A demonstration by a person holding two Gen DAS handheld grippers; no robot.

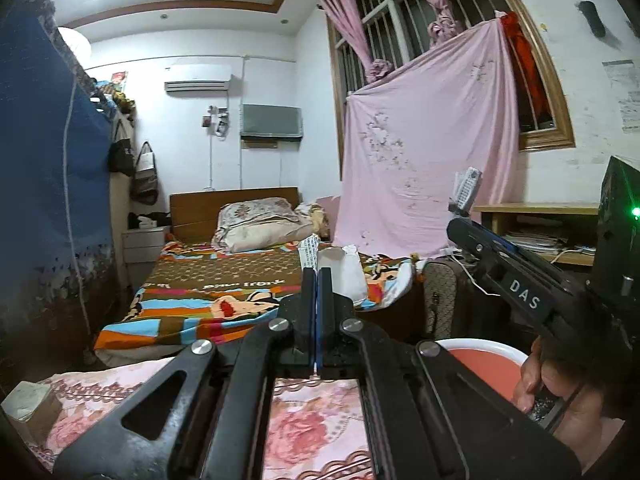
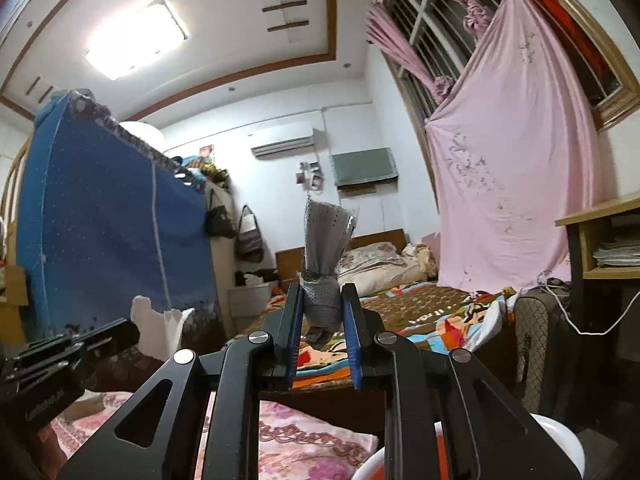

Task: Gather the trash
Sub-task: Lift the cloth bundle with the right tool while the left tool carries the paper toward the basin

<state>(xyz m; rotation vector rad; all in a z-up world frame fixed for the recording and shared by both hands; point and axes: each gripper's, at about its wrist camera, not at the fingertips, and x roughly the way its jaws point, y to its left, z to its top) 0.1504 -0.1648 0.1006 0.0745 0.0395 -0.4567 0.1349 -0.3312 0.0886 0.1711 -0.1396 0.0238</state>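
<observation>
Each camera sits on a gripper and looks forward along its fingers, low over a near pink flowered cover (image 1: 312,432). Both face the far bed (image 1: 224,280), the blue cloth on the left and the pink sheet (image 2: 516,184) on the right.

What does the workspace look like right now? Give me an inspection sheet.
Surface: floral pink cloth below both grippers.
Job's things: white scrap pinched in left gripper; grey wrapper upright in right gripper.
Clutter: box on the cloth at left.
Grippers: left shut on the scrap; right shut on the wrapper.
Cables: white cord hanging by the desk.
Surroundings: red basin below right; bed ahead; pink sheet over window.
</observation>
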